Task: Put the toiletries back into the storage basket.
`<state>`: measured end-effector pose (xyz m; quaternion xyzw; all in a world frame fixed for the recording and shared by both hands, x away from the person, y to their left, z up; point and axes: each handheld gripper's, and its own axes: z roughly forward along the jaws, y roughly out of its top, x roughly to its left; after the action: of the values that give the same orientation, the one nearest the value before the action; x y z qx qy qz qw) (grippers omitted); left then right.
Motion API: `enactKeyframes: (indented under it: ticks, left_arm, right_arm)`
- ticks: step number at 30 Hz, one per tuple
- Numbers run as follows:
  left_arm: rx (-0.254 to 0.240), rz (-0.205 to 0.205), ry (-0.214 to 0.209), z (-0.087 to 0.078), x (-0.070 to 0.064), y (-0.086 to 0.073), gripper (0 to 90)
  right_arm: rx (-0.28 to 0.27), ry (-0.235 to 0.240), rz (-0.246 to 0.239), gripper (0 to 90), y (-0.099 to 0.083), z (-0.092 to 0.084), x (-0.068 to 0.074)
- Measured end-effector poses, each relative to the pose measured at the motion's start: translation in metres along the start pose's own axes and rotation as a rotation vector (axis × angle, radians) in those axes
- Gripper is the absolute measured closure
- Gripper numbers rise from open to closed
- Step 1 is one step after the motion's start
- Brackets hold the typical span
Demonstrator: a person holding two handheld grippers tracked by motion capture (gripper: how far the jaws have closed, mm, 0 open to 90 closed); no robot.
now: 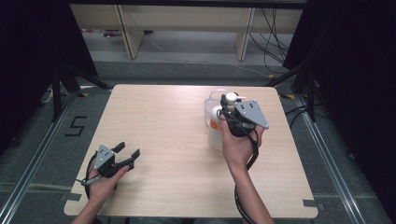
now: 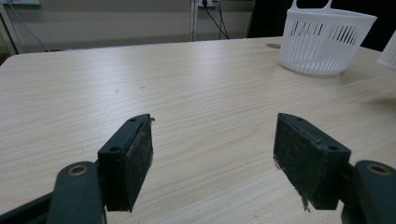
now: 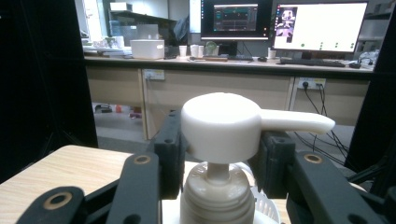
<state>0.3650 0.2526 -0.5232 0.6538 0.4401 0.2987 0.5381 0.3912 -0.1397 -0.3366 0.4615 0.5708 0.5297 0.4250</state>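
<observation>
the table [image 1: 168,140] is a pale wood top, bare over most of its face. at about two o'clock on it stands a white slotted basket [image 2: 327,42]; from the high view it sits just past the right hand, partly hidden behind it. a white pump bottle [image 1: 217,126] with an orange mark on its side is in front of that basket, upright, its pump head [image 3: 222,126] with the spout pointing off to three o'clock in the right gripper view. i cannot tell whether the bottle's base rests on the table or hangs just above it.

the right gripper [image 1: 229,108] is at two o'clock on the table, clenched around the bottle: its two black jaws stand on either side of the pump head and neck, pressing in on it. the left gripper [image 1: 128,153] lies low at about eight o'clock near the front edge, well apart from the bottle, its jaws spread wide with only bare wood between them.
</observation>
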Motion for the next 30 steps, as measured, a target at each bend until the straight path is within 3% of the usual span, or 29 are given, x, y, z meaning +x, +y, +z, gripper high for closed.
enactKeyframes:
  ticks: [30]
  left_arm:
    - [0.003, 0.001, -0.002, 0.000, 0.000, 0.000, 27.7]
  right_arm:
    - [-0.054, -0.017, -0.015, 60.1, 0.009, 0.005, -0.011]
